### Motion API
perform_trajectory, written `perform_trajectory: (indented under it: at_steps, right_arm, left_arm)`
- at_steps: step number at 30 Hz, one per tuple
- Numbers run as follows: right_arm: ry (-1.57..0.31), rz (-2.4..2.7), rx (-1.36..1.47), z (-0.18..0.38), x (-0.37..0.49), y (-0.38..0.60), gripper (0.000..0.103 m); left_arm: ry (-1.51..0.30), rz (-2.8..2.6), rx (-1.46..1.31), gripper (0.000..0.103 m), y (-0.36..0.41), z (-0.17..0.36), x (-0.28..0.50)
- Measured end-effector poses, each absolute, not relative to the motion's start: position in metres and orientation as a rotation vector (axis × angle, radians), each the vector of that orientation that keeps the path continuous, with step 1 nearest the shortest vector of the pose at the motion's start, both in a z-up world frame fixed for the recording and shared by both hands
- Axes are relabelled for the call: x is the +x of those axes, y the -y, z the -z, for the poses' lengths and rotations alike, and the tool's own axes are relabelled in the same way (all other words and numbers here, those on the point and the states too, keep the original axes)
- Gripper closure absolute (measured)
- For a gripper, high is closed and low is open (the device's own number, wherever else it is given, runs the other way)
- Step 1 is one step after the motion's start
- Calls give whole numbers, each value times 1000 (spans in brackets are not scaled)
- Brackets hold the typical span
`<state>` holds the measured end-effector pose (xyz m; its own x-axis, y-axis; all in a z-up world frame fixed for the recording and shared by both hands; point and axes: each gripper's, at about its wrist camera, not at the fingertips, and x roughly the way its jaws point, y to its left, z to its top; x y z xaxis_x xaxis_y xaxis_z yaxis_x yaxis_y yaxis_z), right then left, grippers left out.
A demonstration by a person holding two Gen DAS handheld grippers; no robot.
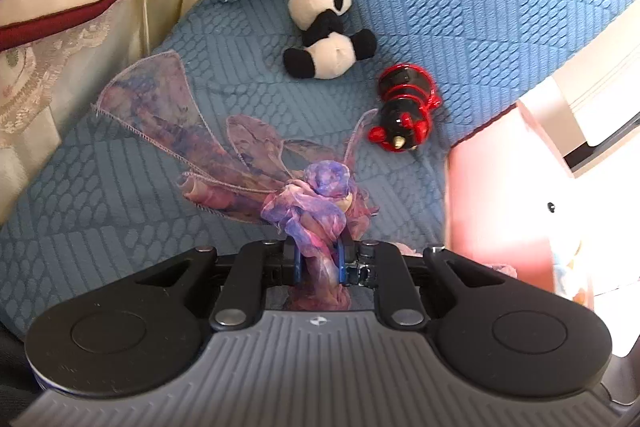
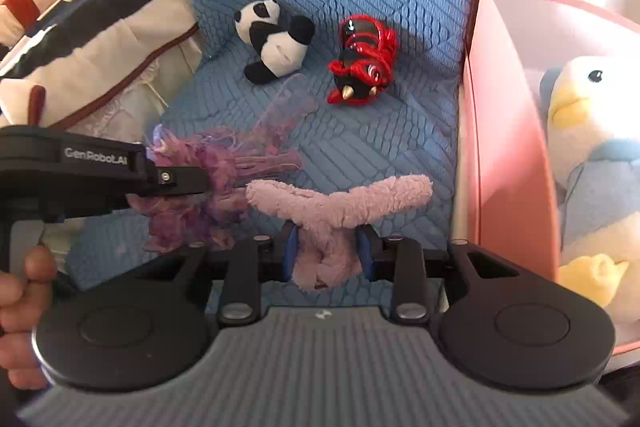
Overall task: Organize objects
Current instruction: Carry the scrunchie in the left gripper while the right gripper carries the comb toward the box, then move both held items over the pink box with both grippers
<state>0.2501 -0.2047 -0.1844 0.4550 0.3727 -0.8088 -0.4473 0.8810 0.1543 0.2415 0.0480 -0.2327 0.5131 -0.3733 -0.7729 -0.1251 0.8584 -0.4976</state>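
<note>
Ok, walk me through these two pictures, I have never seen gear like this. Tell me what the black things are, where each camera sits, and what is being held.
There is no robot here: a person holds a two-finger gripper in each hand, and a fisheye camera on each looks along its fingers. In the left camera's picture the left gripper is shut on a purple sheer scarf. In the right camera's picture the right gripper is shut on a fuzzy lilac plush toy. On the blue quilted cushion lie a plush panda and a red and black toy. A pink box at the right holds a plush penguin.
</note>
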Motion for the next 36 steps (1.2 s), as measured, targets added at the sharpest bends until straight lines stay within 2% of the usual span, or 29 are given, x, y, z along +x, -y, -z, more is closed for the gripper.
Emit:
perform_trajectory:
  at_steps: [15, 36]
  right_arm:
    - [-990, -531, 83, 128, 259, 246, 69]
    - [-879, -478, 158, 44, 269, 339, 69]
  left_arm:
    - [-965, 220, -512, 85, -16, 172, 233]
    - [-873, 313, -488, 85, 76, 59, 233]
